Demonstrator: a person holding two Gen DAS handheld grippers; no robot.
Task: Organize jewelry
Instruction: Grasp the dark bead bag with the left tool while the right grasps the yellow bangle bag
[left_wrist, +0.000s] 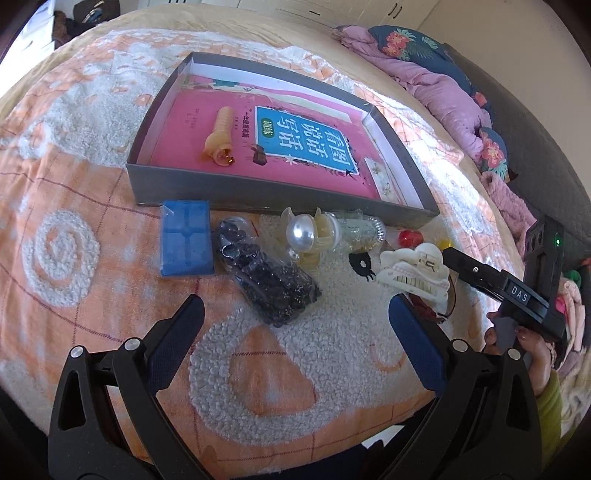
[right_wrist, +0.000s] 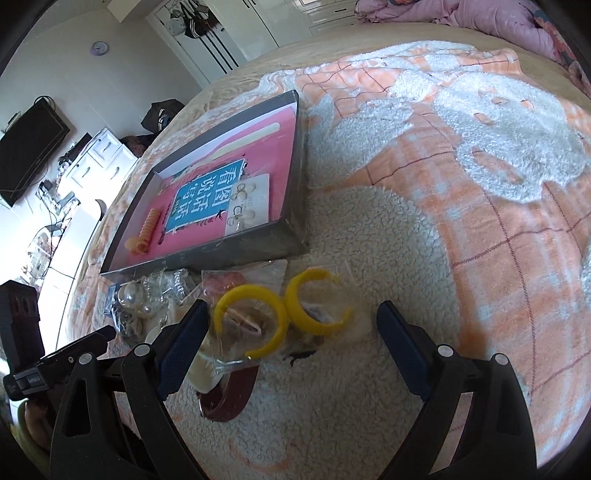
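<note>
Left wrist view, left gripper (left_wrist: 295, 314) spread wide, empty, above bagged black beads (left_wrist: 266, 280) on blanket (left_wrist: 74, 206), right gripper (right_wrist: 291, 321) likewise wide, empty, over bagged yellow hoops (right_wrist: 280, 314) beside grey tray (right_wrist: 207, 254).

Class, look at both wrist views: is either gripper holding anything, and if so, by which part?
Nothing is held. The left gripper and the right gripper both stand open above the blanket, with nothing between their fingers.
</note>
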